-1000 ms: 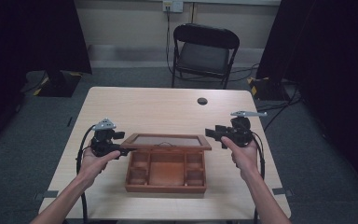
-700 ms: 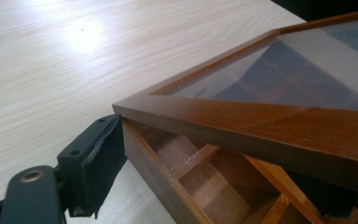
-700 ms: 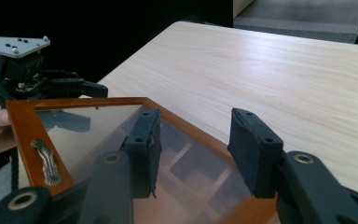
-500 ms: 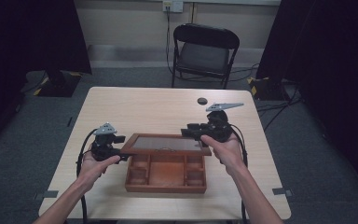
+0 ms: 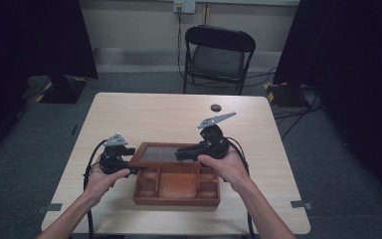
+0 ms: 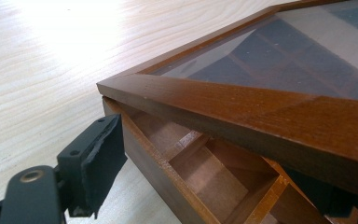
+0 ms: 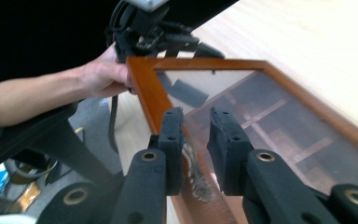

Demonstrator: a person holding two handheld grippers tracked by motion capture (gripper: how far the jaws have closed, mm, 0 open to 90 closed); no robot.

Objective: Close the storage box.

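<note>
The box [image 5: 176, 185] sits at the table's [image 5: 144, 112] near edge, its glass lid [image 5: 161, 154] raised. The left gripper [image 5: 129, 170] straddles the box's left corner, jaws fairly wide. The right gripper [image 5: 183, 155], jaws just closing, pinches the lid's front rail. A dark disc [image 5: 215, 107] lies well beyond; a chair [image 5: 219, 55] stands behind.
</note>
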